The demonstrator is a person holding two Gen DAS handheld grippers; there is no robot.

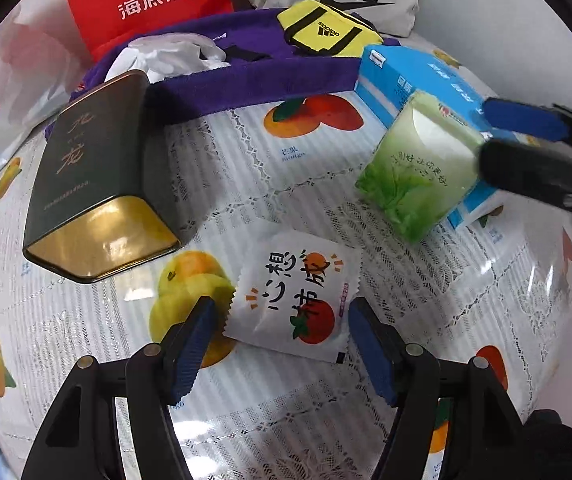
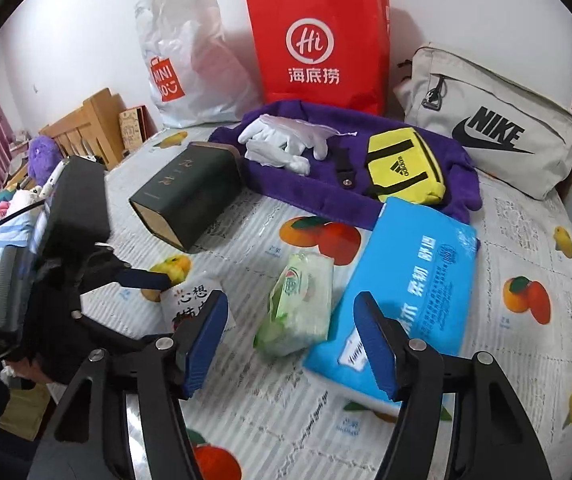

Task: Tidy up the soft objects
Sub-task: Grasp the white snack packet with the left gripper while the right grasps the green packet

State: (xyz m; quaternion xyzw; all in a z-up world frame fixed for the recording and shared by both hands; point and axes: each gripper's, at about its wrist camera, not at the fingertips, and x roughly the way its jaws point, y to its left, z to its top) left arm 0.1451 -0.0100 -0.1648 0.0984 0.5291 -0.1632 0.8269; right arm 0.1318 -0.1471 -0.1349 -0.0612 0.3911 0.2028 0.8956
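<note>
1. Looking down the left gripper (image 1: 281, 344), the jaws stand apart with nothing pressed between them. The white sachet (image 1: 296, 296) lies flat on the fruit-print tablecloth (image 1: 306, 432), straight ahead and between the two pads, its near edge just in front of them. It is roughly square and turned cornerwise to the jaws. The dark tin (image 1: 97, 176) lies well to its left, the green tissue pack (image 1: 418, 168) off to the right, so there is bare cloth on both sides.

2. From the right gripper (image 2: 292, 344), the jaws are likewise apart and empty. The green tissue pack (image 2: 300, 304) sits between the pads and just ahead, its long axis running away from the camera, its far end leaning on the blue pack (image 2: 414, 264). The left gripper (image 2: 141, 280) reaches over the sachet (image 2: 189, 300), which I judge is the left hand's pick.
</note>
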